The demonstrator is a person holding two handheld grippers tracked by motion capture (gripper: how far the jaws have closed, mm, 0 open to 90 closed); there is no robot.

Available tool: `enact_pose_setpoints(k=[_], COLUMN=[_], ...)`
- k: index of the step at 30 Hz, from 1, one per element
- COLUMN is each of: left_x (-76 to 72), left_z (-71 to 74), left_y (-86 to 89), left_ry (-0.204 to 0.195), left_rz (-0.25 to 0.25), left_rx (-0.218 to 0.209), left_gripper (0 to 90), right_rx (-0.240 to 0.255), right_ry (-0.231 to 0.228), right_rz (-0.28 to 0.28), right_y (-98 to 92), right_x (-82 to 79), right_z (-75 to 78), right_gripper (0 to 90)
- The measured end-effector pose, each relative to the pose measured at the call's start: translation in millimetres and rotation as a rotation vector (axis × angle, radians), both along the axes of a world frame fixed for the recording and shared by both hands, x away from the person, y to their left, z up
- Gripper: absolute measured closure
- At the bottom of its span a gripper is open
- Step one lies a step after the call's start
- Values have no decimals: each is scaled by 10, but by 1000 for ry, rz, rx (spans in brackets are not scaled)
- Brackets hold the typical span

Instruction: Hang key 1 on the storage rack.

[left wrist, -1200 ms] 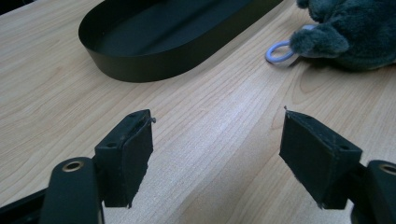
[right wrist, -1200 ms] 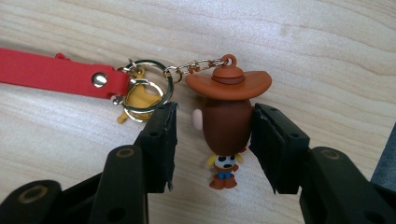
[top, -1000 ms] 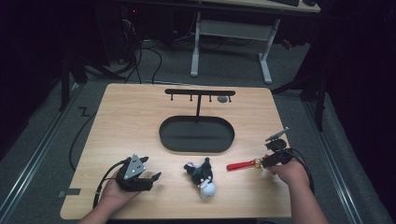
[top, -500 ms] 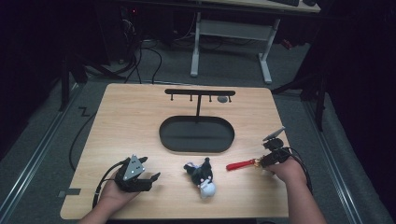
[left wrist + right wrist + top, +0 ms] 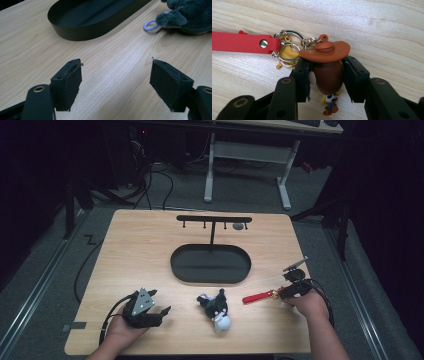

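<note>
Overhead, a light wooden table fills the middle of a dim room, and a person's forearms reach in from the bottom edge, each hand holding a two-jaw gripper.

At the right edge of the table, the right gripper rests low on the wood. Its own camera shows the two black jaws pressed against either side of a small cowboy figure keychain, clamping its brown head just under the orange-brown hat. These jaws have just been closing, with the figure between them. A short chain runs from the hat to a metal key ring, which joins a red strap lying flat on the table. From above, the red strap stretches toward the table's middle.

Near the front left corner, the left gripper lies on the table with a grey three-cornered plate on top. Its jaws stand wide apart with nothing between them, just bare wood.

Between the two grippers, near the front edge, lies a dark grey plush toy with a pale ring attached.

Further back, at the table's centre, sits a black oval tray. Behind it stands a black T-shaped hanging rack with small hooks under its bar.
</note>
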State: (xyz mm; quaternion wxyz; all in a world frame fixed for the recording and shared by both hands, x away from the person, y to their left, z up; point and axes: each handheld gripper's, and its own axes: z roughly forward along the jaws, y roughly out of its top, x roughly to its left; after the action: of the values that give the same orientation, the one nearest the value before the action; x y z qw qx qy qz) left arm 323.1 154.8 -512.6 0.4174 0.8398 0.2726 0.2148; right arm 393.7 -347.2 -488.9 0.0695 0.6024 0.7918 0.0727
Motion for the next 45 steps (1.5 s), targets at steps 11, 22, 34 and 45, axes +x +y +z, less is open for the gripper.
enact_pose_setpoints(k=[11,22,34,45], left_x=[26,65,43,69], left_z=[7,11,53,39], left_y=[-6,-25,45,28], left_ry=[-2,-3,-14,-20], left_rz=[-4,-14,9,-3], left_rx=[-8,-12,-31,-20], left_gripper=[259,258,260,260], right_rx=[-50,28,47,56], right_ry=[28,20,-9,-14], right_rz=[36,113,157,153], right_y=[92,281,451,461], right_x=[-16,-153,-228,-297], right_z=[111,544,949,1295], right_gripper=[612,645,647,647])
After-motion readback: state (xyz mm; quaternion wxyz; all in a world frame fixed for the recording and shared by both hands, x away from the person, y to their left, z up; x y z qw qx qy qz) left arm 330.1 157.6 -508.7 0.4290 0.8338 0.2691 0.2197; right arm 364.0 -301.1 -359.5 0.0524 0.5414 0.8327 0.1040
